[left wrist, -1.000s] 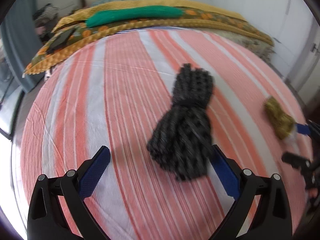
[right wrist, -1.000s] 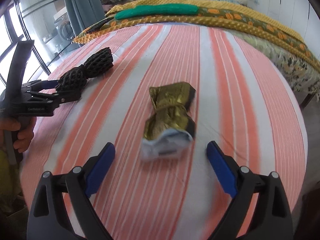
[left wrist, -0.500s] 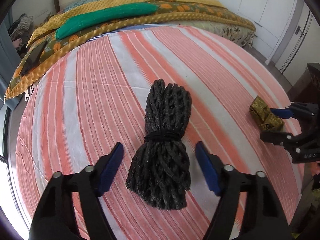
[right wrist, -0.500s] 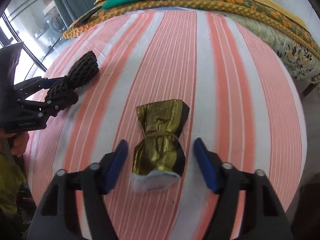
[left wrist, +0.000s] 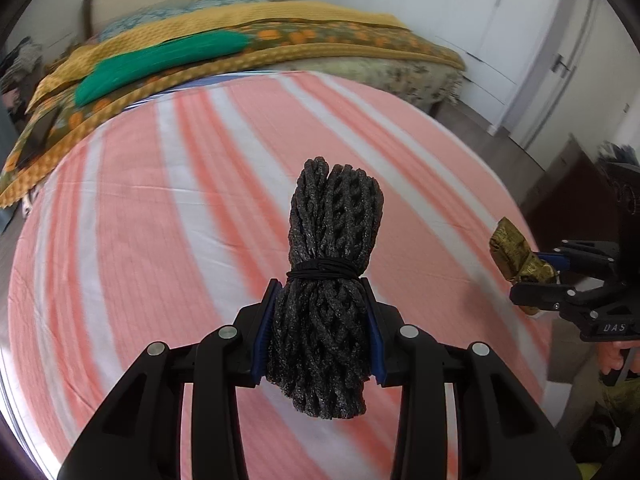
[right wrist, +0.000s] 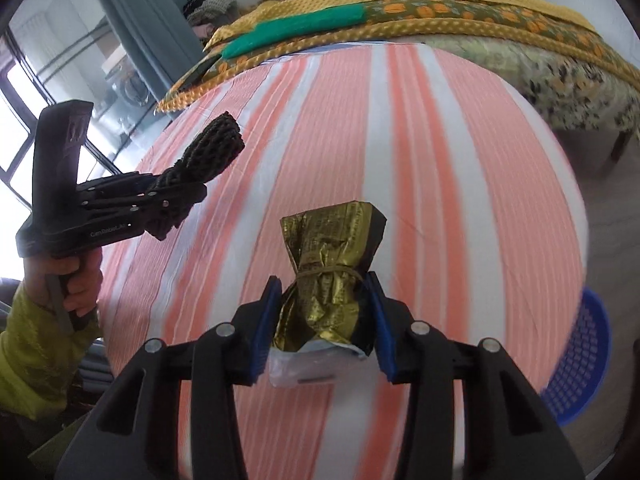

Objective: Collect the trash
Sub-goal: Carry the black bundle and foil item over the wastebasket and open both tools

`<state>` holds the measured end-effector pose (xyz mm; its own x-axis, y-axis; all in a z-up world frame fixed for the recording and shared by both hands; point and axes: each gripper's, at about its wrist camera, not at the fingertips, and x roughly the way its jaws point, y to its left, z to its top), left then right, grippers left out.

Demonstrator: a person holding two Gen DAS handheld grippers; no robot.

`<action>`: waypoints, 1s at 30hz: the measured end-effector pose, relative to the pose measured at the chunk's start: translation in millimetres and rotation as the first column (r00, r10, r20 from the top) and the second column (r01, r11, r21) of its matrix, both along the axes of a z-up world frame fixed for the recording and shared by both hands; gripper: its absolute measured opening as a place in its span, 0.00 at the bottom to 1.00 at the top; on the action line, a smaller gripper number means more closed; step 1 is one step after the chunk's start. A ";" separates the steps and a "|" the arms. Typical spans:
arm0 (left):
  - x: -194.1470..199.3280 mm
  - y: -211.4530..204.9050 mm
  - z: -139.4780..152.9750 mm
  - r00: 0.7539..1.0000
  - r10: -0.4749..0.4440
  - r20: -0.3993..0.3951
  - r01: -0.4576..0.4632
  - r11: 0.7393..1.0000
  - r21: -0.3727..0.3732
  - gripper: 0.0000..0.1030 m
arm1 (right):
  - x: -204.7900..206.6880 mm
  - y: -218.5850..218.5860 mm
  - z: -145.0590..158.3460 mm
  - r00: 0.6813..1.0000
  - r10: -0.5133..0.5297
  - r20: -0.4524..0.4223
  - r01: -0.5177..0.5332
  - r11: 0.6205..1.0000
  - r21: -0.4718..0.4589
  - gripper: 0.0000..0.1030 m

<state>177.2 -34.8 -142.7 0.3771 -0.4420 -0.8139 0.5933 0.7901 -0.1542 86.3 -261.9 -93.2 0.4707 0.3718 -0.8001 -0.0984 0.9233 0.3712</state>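
1. Left wrist view: left gripper [left wrist: 320, 320] clamped on black net bundle [left wrist: 332, 280], jaws having just been closing from wide open a second ago; pads pressed to both sides below the elastic band; bundle now raised clear of striped bedsheet [left wrist: 160, 240]
2. Same view, right edge: right gripper [left wrist: 548, 276] gripping gold wrapper [left wrist: 516, 252]
3. Right wrist view: right gripper [right wrist: 326, 320] narrowed onto gold wrapper [right wrist: 332, 280], earlier lying loose between open jaws; wrapper lifted off sheet
4. Judged: both pickups complete, drop-off outstanding
5. Blue basket [right wrist: 580, 368] beside bed at lower right, likely receptacle; folded blankets [right wrist: 400, 12] well apart; nothing seen blocking the way
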 end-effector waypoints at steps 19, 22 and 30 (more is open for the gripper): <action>-126.8 -322.5 -4.8 0.894 -0.433 -0.115 0.427 0.901 -0.074 0.37 | -168.2 -287.9 -41.6 0.841 -0.542 0.003 0.539 0.836 -0.100 0.40; -120.8 -365.2 -39.5 0.891 -0.415 -0.183 0.415 0.909 -0.038 0.37 | -161.5 -309.1 -65.5 0.828 -0.561 -0.021 0.558 0.827 -0.065 0.40; -105.3 -439.0 -107.3 0.898 -0.376 -0.226 0.396 0.917 0.048 0.40 | -144.7 -363.2 -128.6 0.775 -0.620 -0.120 0.630 0.774 0.068 0.41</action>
<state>71.9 -473.8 -250.0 0.0098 -0.4389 -0.8985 0.8170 0.5216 -0.2458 -58.4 -625.1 -221.8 0.5582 0.0982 -0.8239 0.5241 0.7281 0.4419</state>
